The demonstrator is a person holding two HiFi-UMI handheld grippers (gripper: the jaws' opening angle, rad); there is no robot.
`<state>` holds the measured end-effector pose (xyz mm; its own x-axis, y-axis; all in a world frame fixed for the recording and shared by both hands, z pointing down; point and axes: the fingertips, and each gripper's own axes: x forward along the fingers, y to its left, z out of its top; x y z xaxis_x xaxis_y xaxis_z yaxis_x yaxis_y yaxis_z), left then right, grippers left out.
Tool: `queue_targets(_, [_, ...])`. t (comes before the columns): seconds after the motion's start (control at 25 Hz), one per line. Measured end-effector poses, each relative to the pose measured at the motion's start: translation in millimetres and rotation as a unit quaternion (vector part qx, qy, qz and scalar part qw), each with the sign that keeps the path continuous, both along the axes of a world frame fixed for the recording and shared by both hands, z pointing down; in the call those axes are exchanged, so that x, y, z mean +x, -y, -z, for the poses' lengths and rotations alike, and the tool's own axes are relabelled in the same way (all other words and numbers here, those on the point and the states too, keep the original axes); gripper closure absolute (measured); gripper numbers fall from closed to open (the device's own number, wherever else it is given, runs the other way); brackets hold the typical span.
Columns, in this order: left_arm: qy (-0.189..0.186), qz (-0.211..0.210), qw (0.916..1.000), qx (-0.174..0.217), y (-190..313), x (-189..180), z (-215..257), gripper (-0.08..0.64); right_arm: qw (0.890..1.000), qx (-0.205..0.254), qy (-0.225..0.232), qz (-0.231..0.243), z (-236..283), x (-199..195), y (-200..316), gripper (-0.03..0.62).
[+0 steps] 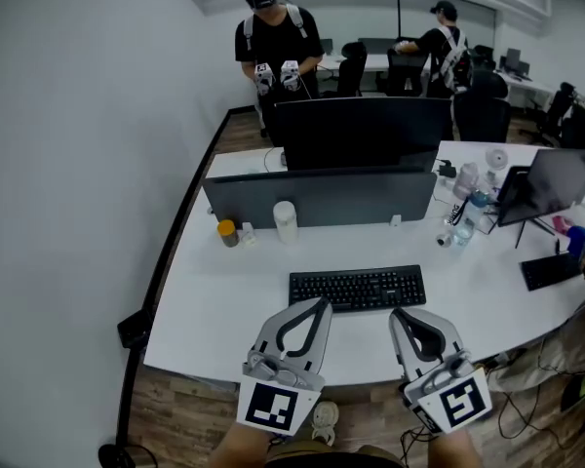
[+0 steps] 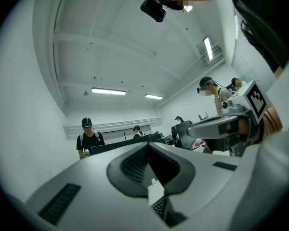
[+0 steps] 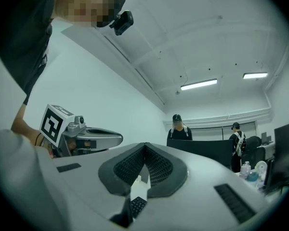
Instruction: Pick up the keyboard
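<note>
A black keyboard (image 1: 358, 288) lies flat on the white desk (image 1: 224, 310), in front of the grey divider. My left gripper (image 1: 319, 305) is shut and empty, its tip just short of the keyboard's near left corner. My right gripper (image 1: 398, 315) is also shut and empty, its tip at the keyboard's near right edge. In the left gripper view the closed jaws fill the lower frame, with a sliver of keyboard (image 2: 159, 207) showing below them. The right gripper view shows the same: joined jaws and a bit of keys (image 3: 137, 206) underneath.
A grey divider (image 1: 322, 199) and a dark monitor (image 1: 363, 133) stand behind the keyboard. A white cup (image 1: 285, 221) and a yellow-capped jar (image 1: 228, 232) sit at the left, bottles (image 1: 465, 224) and a tablet (image 1: 556, 185) at the right. People stand at the far desks.
</note>
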<state>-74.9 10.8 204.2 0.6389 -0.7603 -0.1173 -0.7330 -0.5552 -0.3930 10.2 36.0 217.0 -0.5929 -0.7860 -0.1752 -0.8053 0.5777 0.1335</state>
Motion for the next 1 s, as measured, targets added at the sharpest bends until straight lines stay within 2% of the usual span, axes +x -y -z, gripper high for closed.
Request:
queue_targets(0.2, [-0.005,-0.005,1.0000,0.003,26.1,-9.1,3.0,0.551,1.000,0.004,-0.005,-0.011,5.1,-9.6,24.7,0.560])
queue_targets(0.4, [0.004,0.009,1.0000,0.001,55.9,-12.7,-2.2,0.551,1.000,0.008,-0.009,-0.020,6.6,-14.2,46.1,0.560])
queue_targets(0.8, [0.028,-0.003,0.9995,0.018,102.8,-11.5,-3.2,0.551,0.999,0.016,-0.026,-0.033,10.5,-24.7,95.0,0.560])
queue_targets(1.0, [0.022,-0.009,0.9995,0.020,125.2,-16.4,-5.1,0.551,0.998,0.020,-0.026,-0.044,8.4,-29.2,118.3,0.560])
